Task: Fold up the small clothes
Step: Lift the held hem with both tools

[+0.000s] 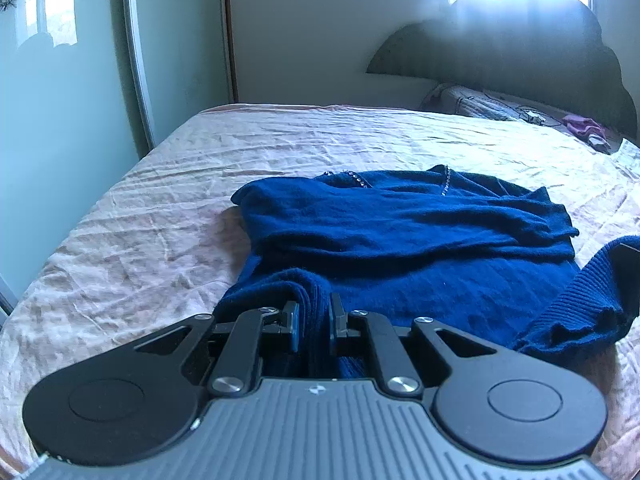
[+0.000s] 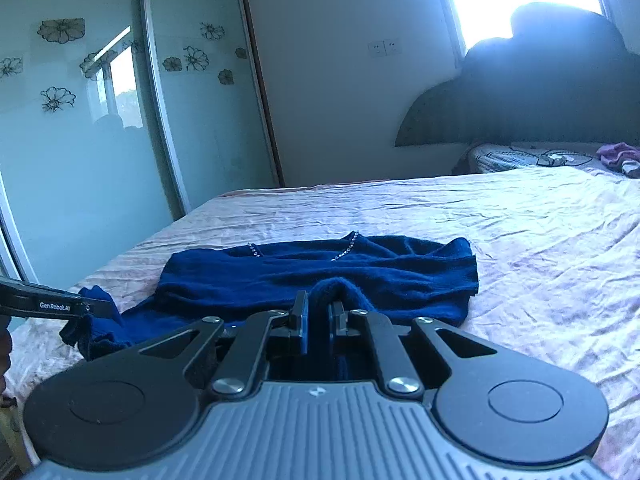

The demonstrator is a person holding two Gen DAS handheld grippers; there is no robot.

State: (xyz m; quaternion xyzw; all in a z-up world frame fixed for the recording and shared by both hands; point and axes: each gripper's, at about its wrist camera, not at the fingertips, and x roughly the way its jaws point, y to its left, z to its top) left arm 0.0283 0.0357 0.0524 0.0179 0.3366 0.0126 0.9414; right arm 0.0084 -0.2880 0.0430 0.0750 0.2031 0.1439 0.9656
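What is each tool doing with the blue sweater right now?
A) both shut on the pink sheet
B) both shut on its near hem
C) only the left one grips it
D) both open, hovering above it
B: the left tool and the right tool each have ribbed hem fabric of the blue sweater pinched between closed fingers, while the rest lies on the bed.

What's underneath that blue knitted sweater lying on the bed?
The dark blue knitted sweater rests on a wrinkled pale pink bedsheet, which shows all around it. Whatever lies directly beneath the fabric is covered and cannot be seen.
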